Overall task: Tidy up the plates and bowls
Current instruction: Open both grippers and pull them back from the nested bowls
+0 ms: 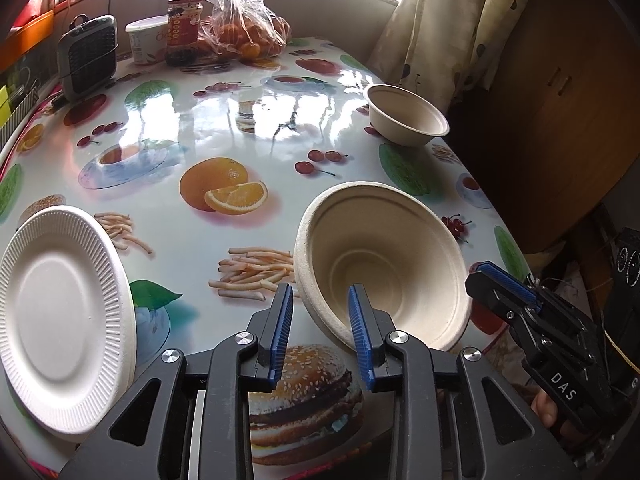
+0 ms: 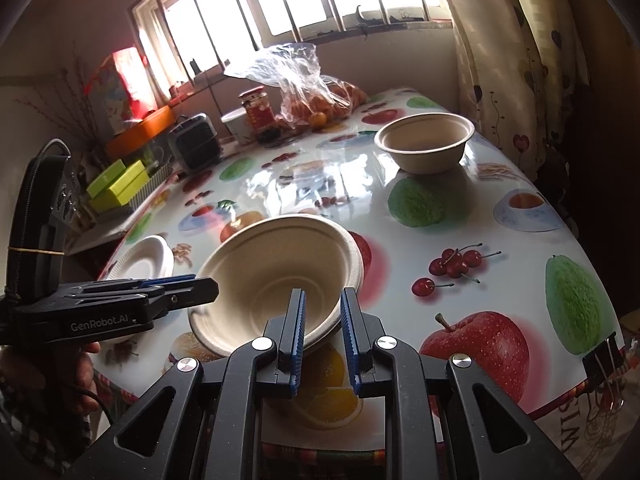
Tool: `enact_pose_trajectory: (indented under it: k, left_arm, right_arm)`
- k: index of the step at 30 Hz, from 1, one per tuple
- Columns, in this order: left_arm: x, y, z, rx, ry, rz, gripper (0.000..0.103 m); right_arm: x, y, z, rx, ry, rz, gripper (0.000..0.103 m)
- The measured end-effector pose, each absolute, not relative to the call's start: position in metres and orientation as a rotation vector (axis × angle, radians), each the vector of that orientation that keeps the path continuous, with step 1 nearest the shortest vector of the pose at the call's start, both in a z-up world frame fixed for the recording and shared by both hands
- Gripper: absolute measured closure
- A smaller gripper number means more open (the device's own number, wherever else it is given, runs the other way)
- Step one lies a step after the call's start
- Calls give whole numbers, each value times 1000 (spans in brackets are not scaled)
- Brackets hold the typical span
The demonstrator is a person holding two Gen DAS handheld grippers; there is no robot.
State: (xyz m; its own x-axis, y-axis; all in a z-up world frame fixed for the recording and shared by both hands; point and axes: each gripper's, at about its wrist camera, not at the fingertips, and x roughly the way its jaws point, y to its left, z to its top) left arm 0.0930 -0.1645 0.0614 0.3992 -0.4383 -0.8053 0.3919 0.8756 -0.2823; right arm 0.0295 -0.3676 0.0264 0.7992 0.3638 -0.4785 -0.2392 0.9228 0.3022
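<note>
Left claw first: its blue pads stand parted around the near rim of the tilted bowl, one inside the wall and one outside, and I'd say they are not pressing, so it has let go. Farthest left of that bowl lies the white paper plate near the desk's left edge, likely the start of a plate pile. The tilted bowl sits near the front of the desk, tipped toward the claws with its far rim raised; it leans that way because the right claw is clenched on its near wall and carries it. Beyond the tilted bowl and to its right, the second bowl stands upright near the curtain-side edge, probably where the tipped one is meant to nest.
</note>
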Motion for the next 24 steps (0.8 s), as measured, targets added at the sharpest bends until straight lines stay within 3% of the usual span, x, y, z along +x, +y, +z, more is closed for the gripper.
enact_pose_trajectory:
  k: [13,24]
  left_arm:
    - [97,-166,70,-22,1007,-502,66]
    - [109,-175,88,27,940,-500,66]
  right_arm:
    - [31,-371,33,236,547,313,84]
    - [37,-381,47,230,528,261,68]
